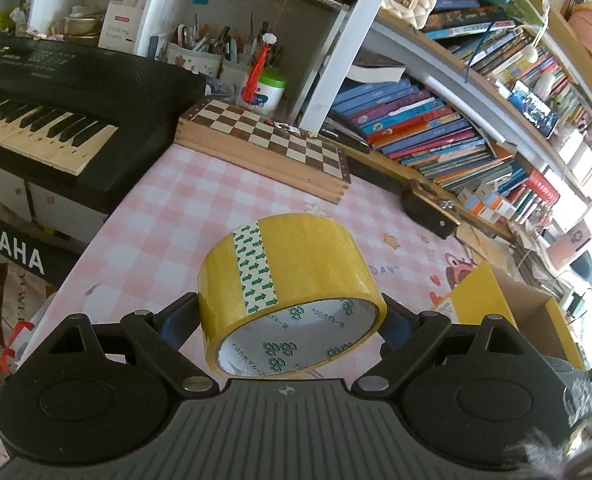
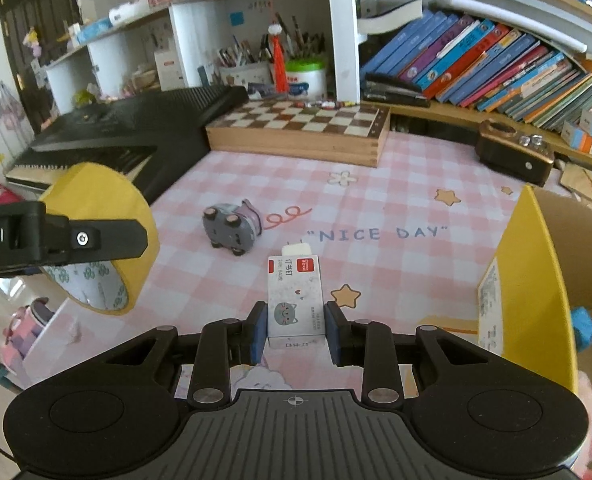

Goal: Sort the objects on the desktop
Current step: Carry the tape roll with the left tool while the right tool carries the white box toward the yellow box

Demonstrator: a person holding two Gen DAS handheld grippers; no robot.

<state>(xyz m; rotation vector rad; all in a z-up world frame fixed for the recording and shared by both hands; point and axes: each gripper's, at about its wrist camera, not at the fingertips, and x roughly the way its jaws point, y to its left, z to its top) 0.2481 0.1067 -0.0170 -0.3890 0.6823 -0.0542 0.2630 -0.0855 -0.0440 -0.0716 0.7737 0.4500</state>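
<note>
My left gripper (image 1: 291, 320) holds the yellow tape roll (image 1: 287, 280) across its width, jaws wide, lifted off the desk. My right gripper (image 2: 296, 332) is pinched narrow on the staple box (image 2: 296, 300), dead ahead at twelve. Both look light and stiff; the tape's smooth rim may slip, so I'd keep hold on its flat sides. The open cardboard box (image 2: 532, 280) waits at three o'clock. A toy car (image 2: 231, 230) lies at eleven, with bare checked desk mat (image 2: 396, 272) between.
</note>
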